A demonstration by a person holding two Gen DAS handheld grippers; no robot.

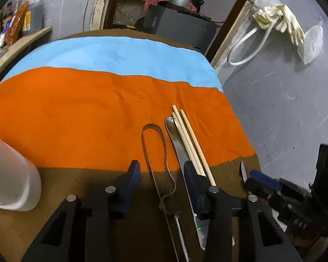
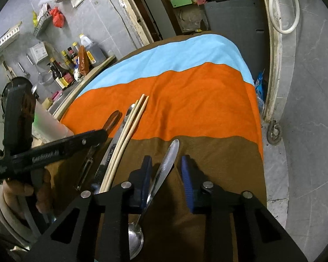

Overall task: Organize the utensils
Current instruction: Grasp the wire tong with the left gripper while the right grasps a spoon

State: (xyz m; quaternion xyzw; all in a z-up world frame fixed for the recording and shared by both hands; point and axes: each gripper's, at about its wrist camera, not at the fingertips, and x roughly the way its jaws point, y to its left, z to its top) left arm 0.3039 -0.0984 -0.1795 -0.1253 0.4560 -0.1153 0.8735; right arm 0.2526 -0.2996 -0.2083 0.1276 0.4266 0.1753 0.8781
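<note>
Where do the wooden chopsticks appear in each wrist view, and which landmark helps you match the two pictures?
Left wrist view: wooden chopsticks lie right of centre, beside a knife, running under the left gripper's right finger.
Right wrist view: wooden chopsticks lie left of centre, left of the spoon.
Shared landmark: the orange cloth band under their tips.

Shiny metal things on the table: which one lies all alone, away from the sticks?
The silver metal spoon between the right tool's blue fingers; the others lie beside the wooden chopsticks.

Both wrist views close, angled down over table (image 1: 240, 166) — share chopsticks (image 1: 192, 144); face doorway.
</note>
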